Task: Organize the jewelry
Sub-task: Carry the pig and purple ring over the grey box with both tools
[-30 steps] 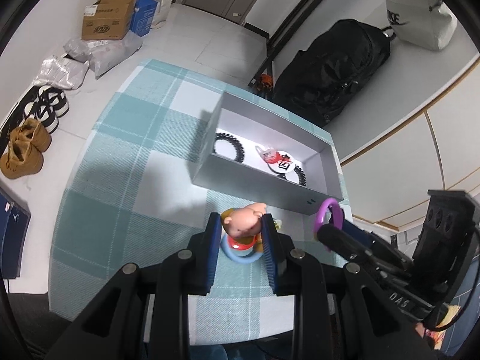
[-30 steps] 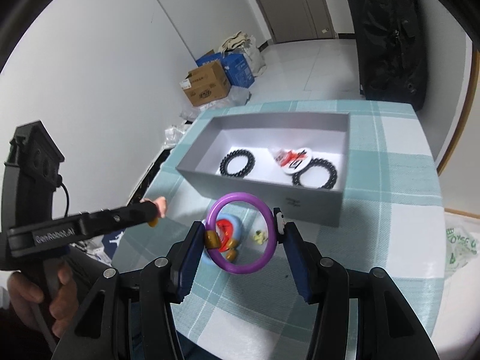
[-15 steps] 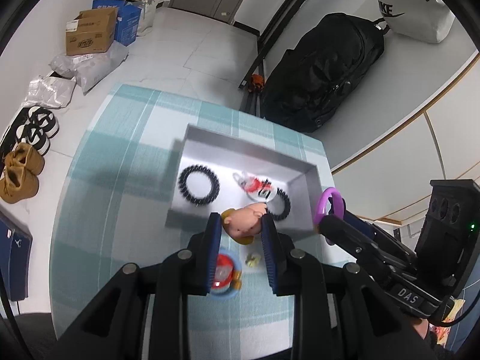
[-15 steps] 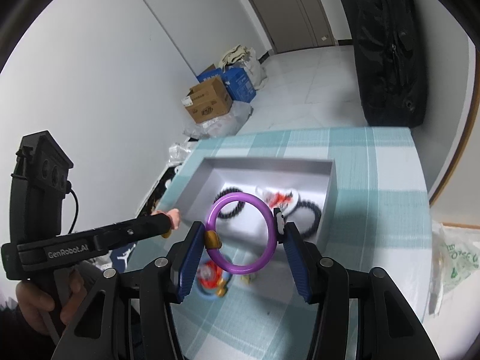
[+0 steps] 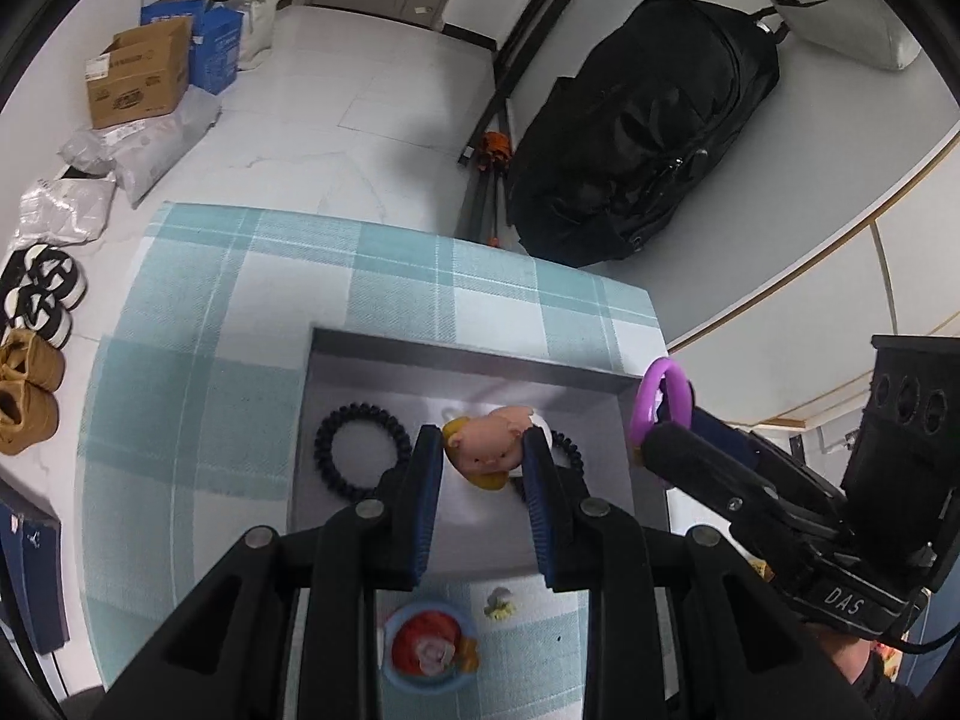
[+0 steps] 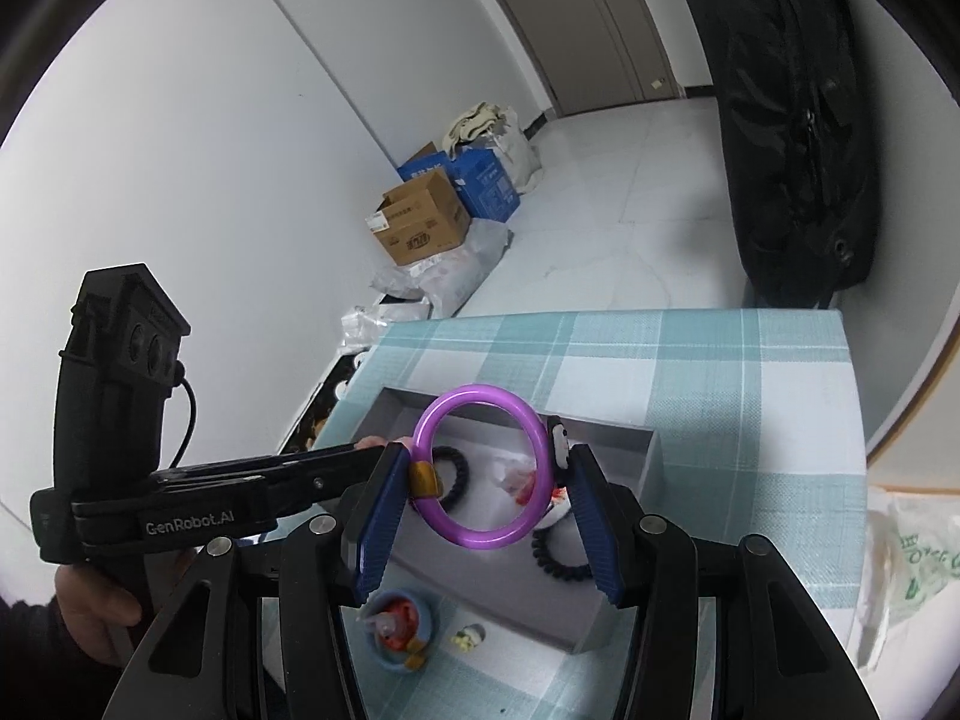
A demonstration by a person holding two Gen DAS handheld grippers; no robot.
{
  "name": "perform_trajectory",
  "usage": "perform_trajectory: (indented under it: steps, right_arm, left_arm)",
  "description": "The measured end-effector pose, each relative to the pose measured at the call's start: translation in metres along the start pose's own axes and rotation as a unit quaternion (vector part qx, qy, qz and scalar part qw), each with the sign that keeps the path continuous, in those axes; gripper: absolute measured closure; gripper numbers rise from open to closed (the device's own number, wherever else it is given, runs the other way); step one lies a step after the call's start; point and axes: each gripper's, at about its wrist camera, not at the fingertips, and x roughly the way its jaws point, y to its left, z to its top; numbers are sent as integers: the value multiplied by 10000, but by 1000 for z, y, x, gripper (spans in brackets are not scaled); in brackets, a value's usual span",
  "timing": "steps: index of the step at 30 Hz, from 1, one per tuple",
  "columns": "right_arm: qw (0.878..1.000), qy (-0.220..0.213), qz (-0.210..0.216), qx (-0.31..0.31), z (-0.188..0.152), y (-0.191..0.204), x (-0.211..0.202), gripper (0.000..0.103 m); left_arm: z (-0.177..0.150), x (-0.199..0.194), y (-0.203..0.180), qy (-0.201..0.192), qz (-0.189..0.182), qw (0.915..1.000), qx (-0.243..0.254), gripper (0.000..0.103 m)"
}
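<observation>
My left gripper point(image 5: 483, 456) is shut on a pink pig charm point(image 5: 487, 453) and holds it above the grey box point(image 5: 468, 363). My right gripper point(image 6: 480, 468) is shut on a purple ring bracelet point(image 6: 480, 474), also raised over the box point(image 6: 651, 450); the ring shows in the left wrist view point(image 5: 657, 399) at the box's right end. In the box lie two black coil bands point(image 5: 360, 459) point(image 6: 561, 558) and a red and white item point(image 6: 522, 483). A blue ring with a red charm point(image 5: 427, 654) and a small yellow trinket point(image 5: 499, 605) lie on the cloth in front of the box.
The table has a teal plaid cloth point(image 5: 228, 324). A black bag point(image 5: 636, 132) leans on the wall beyond the table. Cardboard boxes point(image 5: 138, 81), plastic bags and shoes point(image 5: 30, 396) lie on the floor at left. A plastic bag point(image 6: 918, 564) sits at the right.
Both grippers have risen and moved forward over the box, carrying the pig charm and the purple ring. The blue ring and yellow trinket stayed on the cloth.
</observation>
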Motion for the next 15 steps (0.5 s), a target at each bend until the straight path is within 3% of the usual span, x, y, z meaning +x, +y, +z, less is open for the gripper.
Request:
perform_trajectory:
  steps: [15]
  right_arm:
    - [9990, 298, -36, 319, -3, -16, 17, 51]
  left_arm:
    - [6, 13, 3, 138, -194, 9997, -22, 82]
